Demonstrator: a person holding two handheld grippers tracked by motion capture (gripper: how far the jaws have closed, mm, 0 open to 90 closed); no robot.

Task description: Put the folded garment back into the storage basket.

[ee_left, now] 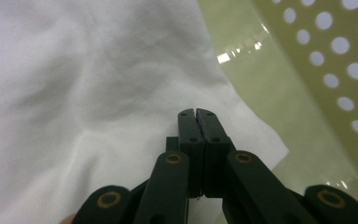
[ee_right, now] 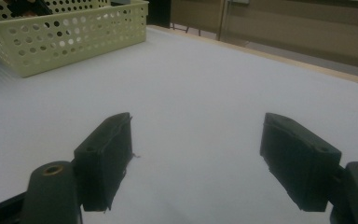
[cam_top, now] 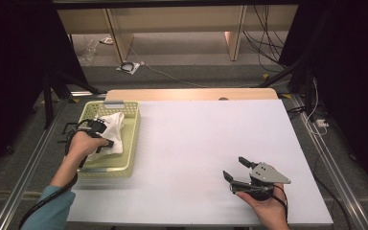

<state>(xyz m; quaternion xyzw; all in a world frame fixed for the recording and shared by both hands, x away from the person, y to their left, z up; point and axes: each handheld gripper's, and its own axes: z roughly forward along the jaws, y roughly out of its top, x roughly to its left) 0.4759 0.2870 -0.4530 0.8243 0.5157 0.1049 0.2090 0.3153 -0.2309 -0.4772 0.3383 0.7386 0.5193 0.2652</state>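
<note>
A white cloth [cam_top: 114,128] lies crumpled in a pale green perforated basket [cam_top: 135,139] at the table's left. My left gripper [cam_top: 108,143] reaches down into the basket onto the cloth. In the left gripper view its jaws [ee_left: 196,112] stand closed together with their tips on the cloth [ee_left: 98,84], and creases run in toward them; the basket wall [ee_left: 335,60] rises at the right. My right gripper [cam_top: 234,166] rests in a hand at the table's front right, open and empty. Its own view shows the two jaws [ee_right: 196,121] wide apart above the bare white tabletop.
The white tabletop [cam_top: 206,139] stretches between the basket and the right hand. The basket [ee_right: 74,37] stands far left in the right gripper view. A wooden edge [cam_top: 191,94] borders the table's far side, with cables and shelving on the floor beyond.
</note>
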